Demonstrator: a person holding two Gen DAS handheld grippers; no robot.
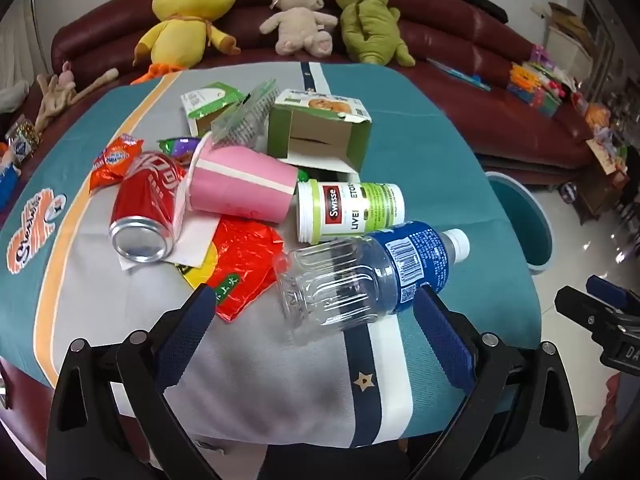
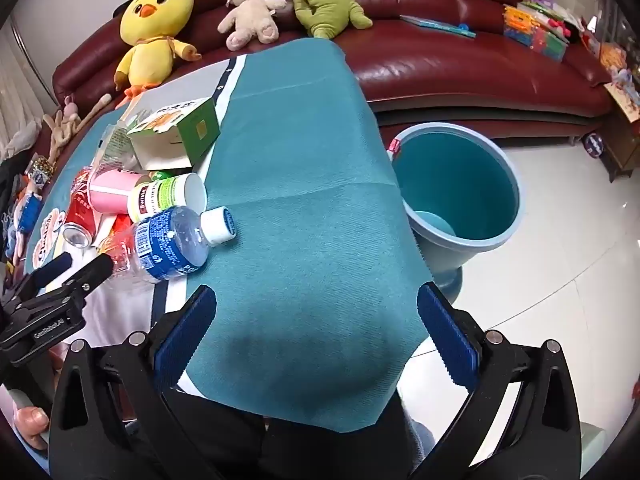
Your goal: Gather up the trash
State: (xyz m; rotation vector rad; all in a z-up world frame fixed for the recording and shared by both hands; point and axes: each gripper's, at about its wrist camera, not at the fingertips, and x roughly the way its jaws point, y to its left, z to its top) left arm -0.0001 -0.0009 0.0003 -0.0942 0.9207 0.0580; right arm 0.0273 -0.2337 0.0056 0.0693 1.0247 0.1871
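Observation:
Trash lies in a heap on the table cloth (image 1: 100,300): a clear plastic bottle (image 1: 360,276) with a blue label, a white Swisse jar (image 1: 348,210), a pink paper cup (image 1: 240,184), a red can (image 1: 146,208), a red wrapper (image 1: 244,268) and a green carton (image 1: 320,132). My left gripper (image 1: 316,312) is open, its fingers on either side of the bottle's near end. My right gripper (image 2: 316,308) is open and empty above the teal cloth (image 2: 304,200), right of the bottle (image 2: 168,244). A blue bin (image 2: 496,168) stands on the floor right of the table.
A dark red sofa (image 1: 460,48) behind the table holds a yellow chick plush (image 1: 188,12), a beige plush (image 1: 300,20) and a green plush (image 1: 368,16). Toys and boxes (image 2: 536,28) lie on its right end. The bin also shows in the left wrist view (image 1: 520,216).

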